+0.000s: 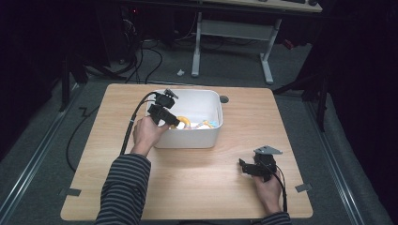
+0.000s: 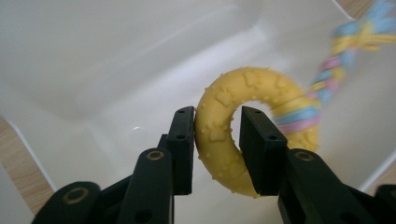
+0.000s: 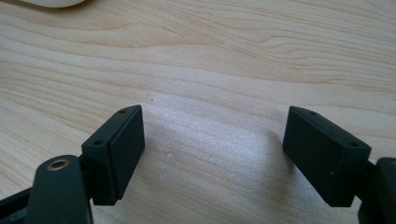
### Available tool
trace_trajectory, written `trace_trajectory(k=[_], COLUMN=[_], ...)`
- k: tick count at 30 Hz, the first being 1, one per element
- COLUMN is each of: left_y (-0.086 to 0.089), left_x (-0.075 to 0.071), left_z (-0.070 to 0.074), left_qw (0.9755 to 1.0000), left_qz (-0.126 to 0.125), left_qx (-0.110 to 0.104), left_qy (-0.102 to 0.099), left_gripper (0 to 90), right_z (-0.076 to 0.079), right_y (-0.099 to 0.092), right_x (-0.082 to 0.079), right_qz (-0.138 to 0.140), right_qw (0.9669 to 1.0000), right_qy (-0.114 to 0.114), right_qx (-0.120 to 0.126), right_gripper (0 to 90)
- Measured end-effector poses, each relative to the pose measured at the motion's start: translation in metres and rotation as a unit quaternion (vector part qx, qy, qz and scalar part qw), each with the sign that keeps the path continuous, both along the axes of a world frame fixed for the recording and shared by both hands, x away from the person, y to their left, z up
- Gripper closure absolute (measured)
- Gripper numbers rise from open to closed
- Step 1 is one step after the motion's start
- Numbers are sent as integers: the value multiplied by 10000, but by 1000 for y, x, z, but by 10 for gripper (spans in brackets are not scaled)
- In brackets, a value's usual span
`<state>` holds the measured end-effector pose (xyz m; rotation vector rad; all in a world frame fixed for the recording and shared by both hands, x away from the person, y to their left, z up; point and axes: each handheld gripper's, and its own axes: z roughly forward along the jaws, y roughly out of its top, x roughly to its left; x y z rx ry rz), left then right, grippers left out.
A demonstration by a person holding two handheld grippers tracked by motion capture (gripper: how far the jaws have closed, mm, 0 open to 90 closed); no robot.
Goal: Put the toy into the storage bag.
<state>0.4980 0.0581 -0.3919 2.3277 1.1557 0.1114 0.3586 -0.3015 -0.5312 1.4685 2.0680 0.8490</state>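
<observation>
A knobbly yellow rubber ring [image 2: 219, 135] hangs inside the white bin [image 2: 93, 56], joined to a pastel braided rope [image 2: 327, 79]. My left gripper [image 2: 217, 114] is shut on the ring, one pad on its outer side and the other through its hole. In the high view the left gripper [image 1: 176, 123] reaches over the bin's [image 1: 187, 139] near left wall, with the yellow ring [image 1: 184, 123] at its tips and the rope [image 1: 206, 124] trailing right. My right gripper [image 1: 243, 166] rests low over the table's front right, open and empty [image 3: 212, 126].
The wooden table [image 1: 197, 183] carries the white bin at its middle back. A corner of the bin [image 3: 51, 2] peeks in at the top left of the right gripper view. A small grey disc [image 1: 224, 99] lies beside the bin's far right corner.
</observation>
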Motion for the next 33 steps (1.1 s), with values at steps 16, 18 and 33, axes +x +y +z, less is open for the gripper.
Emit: trace_trajectory(k=[16,18,33], left_y=[16,23,70], left_x=[-18,-25,-62], left_z=[23,30,51], left_qw=[9971,9955,9839], left_qz=[154,201,535], left_qx=[-354,-458,-898], left_qy=[-653,-804,-1450], left_gripper=[411,396,369], right_z=[0,0,0], right_y=[0,0,0], right_x=[0,0,0], right_qz=[22,17,17], right_qw=[10000,10000,10000], right_qy=[0,0,1], right_qx=[0,2,5], right_gripper=[213,213,213])
